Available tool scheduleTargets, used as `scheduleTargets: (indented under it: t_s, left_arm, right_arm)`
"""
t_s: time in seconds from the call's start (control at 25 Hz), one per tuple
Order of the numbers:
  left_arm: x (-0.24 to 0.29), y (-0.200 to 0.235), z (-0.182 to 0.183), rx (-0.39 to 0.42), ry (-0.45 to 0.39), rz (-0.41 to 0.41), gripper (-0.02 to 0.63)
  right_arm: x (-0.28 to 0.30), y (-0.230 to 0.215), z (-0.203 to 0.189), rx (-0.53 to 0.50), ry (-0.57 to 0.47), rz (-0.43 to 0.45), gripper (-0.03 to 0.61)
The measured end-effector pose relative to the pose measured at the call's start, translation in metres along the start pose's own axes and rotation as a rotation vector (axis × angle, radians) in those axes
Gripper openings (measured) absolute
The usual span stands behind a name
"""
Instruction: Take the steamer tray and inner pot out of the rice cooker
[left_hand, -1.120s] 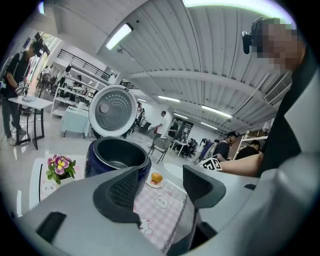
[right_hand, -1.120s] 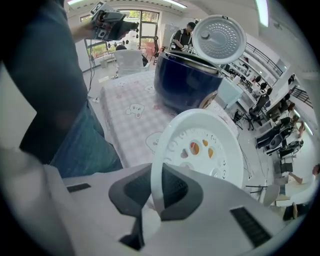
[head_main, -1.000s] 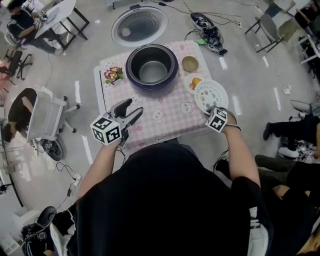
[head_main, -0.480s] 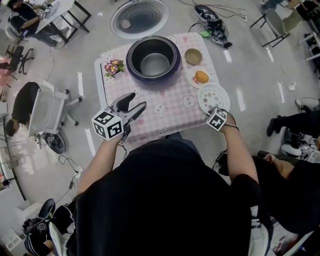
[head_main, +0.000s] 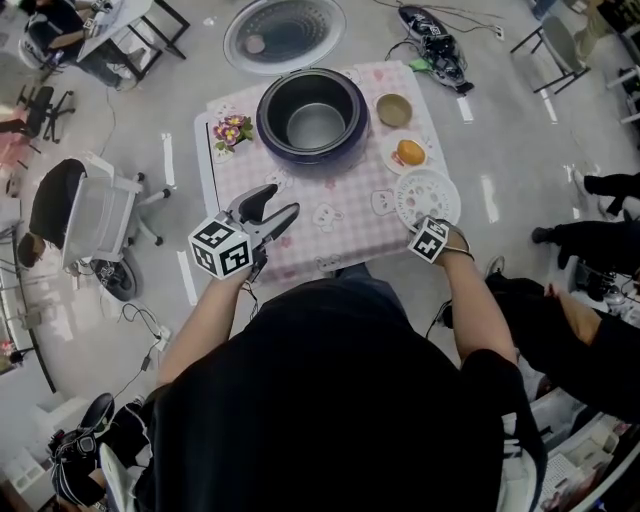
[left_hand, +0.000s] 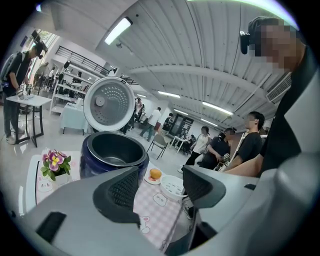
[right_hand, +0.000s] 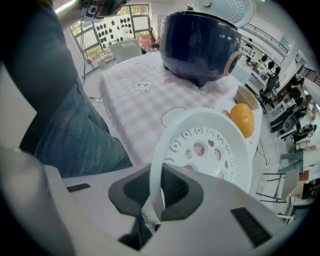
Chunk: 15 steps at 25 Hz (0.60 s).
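Note:
The dark blue rice cooker (head_main: 316, 115) stands open at the table's far side, with the metal inner pot (head_main: 316, 128) inside it. The white perforated steamer tray (head_main: 427, 197) is out of the cooker, low over the table's right front part. My right gripper (head_main: 426, 224) points down and is shut on its near rim. In the right gripper view the tray (right_hand: 210, 147) tilts away from my right gripper (right_hand: 156, 195), its thin rim pinched between the pads. My left gripper (head_main: 275, 206) hovers open and empty over the table's left front, aimed at the cooker (left_hand: 112, 152).
An orange (head_main: 410, 152) on a small plate and a small bowl (head_main: 394, 109) sit right of the cooker, just beyond the tray. A flower pot (head_main: 232, 130) stands at the cooker's left. The cooker lid (head_main: 285, 30) is swung back. People and chairs surround the table.
My right gripper has sunk with the steamer tray toward the tablecloth, uncovering the orange's plate. The left gripper has stayed where it was, still open.

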<state>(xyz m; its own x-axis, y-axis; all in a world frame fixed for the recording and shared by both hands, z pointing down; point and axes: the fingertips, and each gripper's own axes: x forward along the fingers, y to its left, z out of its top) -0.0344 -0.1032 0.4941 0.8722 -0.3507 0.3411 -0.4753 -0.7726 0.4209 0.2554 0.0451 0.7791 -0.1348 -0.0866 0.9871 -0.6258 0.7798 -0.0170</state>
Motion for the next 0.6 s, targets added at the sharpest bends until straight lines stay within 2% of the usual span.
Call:
scheduleTargets:
  t_s: [0.6]
  left_arm:
    - [0.000,0.008,0.007,0.002,-0.001,0.022,0.296]
  right_arm:
    - [0.025,-0.002,0.003,-0.019,0.022,0.024,0.044]
